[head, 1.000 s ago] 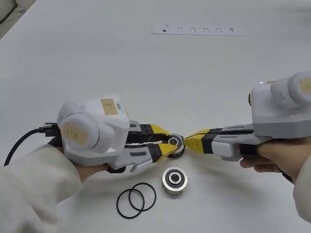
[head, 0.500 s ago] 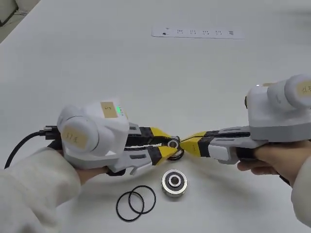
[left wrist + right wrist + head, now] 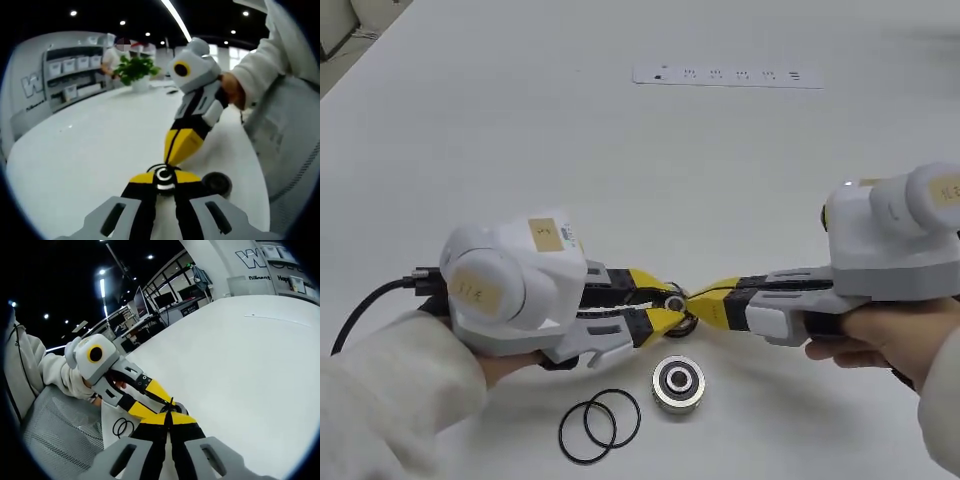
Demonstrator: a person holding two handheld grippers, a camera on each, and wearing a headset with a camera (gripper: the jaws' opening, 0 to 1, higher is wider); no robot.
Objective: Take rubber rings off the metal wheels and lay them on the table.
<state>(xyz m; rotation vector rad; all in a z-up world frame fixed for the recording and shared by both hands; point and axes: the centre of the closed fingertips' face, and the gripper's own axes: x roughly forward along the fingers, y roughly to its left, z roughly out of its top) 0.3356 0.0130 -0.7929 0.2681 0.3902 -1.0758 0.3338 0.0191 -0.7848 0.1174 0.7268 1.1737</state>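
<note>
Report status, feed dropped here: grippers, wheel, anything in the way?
Left gripper shut on wheel. Right gripper shut on its rubber ring. Loose rings, bare wheel on table, not obstructing.

A white table point(image 3: 620, 150) stands under ceiling spotlights point(image 3: 73, 13), shelves point(image 3: 70, 75) behind.

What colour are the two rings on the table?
The thin rubber rings are black; head view shows best.

Right gripper point(image 3: 169, 419) apparently tip-to-tip with left gripper point(image 3: 166, 407)
</note>
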